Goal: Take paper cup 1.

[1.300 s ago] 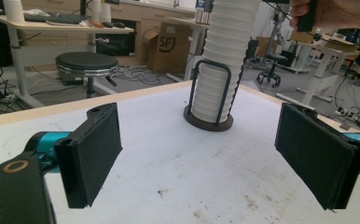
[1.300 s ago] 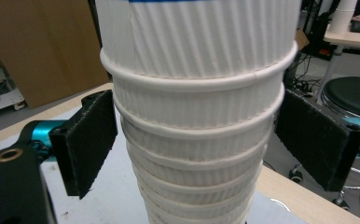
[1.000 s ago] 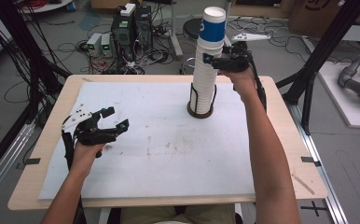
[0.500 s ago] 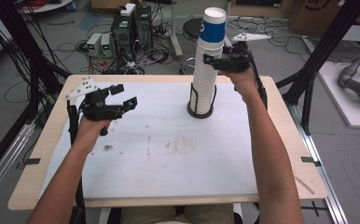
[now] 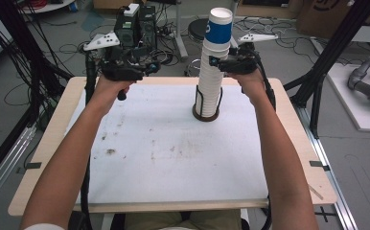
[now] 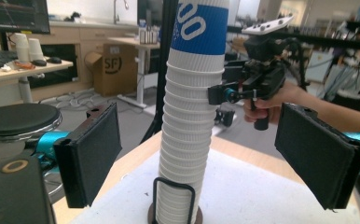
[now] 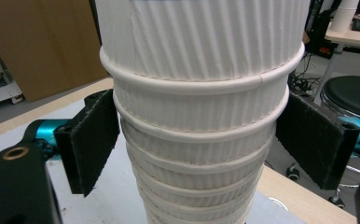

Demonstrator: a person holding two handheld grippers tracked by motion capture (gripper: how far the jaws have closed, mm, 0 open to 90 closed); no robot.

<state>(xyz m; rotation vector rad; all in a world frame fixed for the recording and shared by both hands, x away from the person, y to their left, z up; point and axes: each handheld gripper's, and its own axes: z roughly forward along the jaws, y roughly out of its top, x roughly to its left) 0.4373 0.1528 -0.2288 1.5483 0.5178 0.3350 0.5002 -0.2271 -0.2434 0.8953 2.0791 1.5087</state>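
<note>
A tall stack of white ribbed paper cups (image 5: 211,81) stands in a black wire holder (image 5: 205,114) at the back middle of the table. Its top cup (image 5: 219,29) carries a blue band. My right gripper (image 5: 215,62) reaches in from the right at upper-stack height. In the right gripper view its pads (image 7: 92,144) sit against both sides of the stack (image 7: 197,116), below the top cups. My left gripper (image 5: 150,66) is held up in the air left of the stack, open and empty. In the left gripper view, the stack (image 6: 190,116) and the right gripper (image 6: 220,93) lie beyond the left gripper's (image 6: 197,112) wide jaws.
A white mat (image 5: 173,158) covers the wooden table (image 5: 49,143). Behind the table, computer boxes (image 5: 135,24), cables and a black stool (image 5: 196,29) stand on the floor. Black frame posts (image 5: 327,62) rise at both sides.
My left hand has risen off the mat and travelled back and right, toward the cup stack, jaws still open. The right gripper has stayed at the stack.
</note>
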